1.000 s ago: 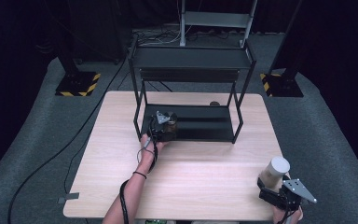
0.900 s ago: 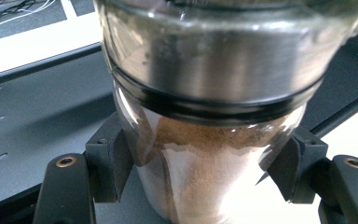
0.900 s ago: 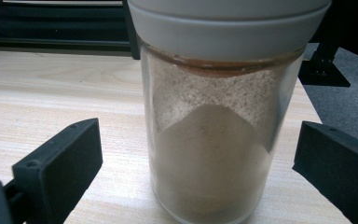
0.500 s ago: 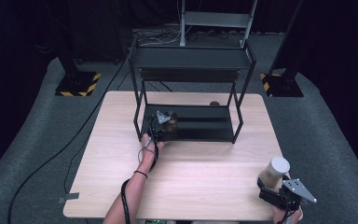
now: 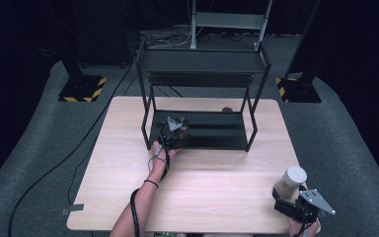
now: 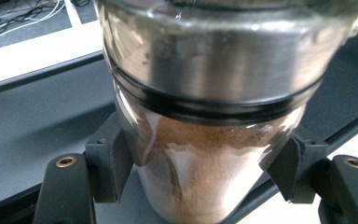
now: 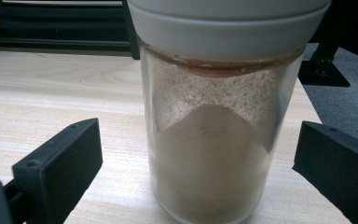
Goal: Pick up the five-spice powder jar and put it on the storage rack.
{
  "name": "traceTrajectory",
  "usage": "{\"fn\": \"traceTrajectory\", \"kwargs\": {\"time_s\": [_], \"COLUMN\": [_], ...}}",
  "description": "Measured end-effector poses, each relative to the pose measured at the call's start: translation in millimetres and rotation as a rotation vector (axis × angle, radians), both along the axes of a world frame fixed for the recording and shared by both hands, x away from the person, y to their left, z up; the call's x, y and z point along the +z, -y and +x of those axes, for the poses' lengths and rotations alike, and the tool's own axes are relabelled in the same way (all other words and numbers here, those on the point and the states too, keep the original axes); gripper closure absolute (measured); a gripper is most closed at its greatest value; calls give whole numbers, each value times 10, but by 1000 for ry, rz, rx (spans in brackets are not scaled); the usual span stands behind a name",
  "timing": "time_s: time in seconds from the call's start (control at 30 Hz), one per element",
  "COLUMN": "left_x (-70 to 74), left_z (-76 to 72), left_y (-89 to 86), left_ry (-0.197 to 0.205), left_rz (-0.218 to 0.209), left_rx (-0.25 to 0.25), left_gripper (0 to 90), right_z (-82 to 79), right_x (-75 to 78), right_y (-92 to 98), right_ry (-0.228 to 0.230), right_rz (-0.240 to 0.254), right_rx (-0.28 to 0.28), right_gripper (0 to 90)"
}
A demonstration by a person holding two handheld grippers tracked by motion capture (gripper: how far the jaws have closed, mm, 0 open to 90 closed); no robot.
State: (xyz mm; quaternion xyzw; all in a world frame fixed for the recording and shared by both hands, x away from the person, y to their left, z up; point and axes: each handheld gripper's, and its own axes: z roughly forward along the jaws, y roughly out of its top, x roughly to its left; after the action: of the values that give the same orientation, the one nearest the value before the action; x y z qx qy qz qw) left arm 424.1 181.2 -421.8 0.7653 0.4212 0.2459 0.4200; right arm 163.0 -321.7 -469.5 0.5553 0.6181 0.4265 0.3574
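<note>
A glass jar of brown powder (image 6: 205,154) with a silver lid sits between the pads of my left gripper (image 6: 200,163), which is shut on it. In the high view that jar (image 5: 182,129) is at the left end of the black rack's lower shelf (image 5: 217,138), with the left gripper (image 5: 175,134) behind it. A second jar with pale powder and a white lid (image 7: 214,140) stands on the wooden table between the jaws of my right gripper (image 7: 191,163), which is open, its pads well apart from the glass. The high view has this jar (image 5: 290,181) near the table's front right corner, by the right gripper (image 5: 296,202).
The black two-level metal rack (image 5: 202,64) stands at the back middle of the table (image 5: 217,187). A small dark round object (image 5: 227,109) lies on the table behind the rack. Black stands with striped bases (image 5: 81,91) flank the table on the grey floor.
</note>
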Motion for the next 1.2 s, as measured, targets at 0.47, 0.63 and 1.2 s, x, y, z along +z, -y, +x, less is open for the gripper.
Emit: {"fn": "traceTrajectory", "kwargs": {"time_s": [0.47, 0.63, 1.2], "left_x": [-64, -85, -125], "left_z": [19, 24, 42], "left_y": [27, 46, 99], "left_ry": [6, 7, 6], "left_rz": [-15, -20, -31], "left_rx": [15, 12, 0], "left_gripper": [313, 313, 313], "right_z": [0, 0, -1], "right_x": [0, 0, -1], "right_y": [0, 0, 2], "right_ry": [0, 0, 1], "right_rz": [0, 0, 1], "right_rx": [0, 0, 0], "right_gripper": [0, 0, 0]}}
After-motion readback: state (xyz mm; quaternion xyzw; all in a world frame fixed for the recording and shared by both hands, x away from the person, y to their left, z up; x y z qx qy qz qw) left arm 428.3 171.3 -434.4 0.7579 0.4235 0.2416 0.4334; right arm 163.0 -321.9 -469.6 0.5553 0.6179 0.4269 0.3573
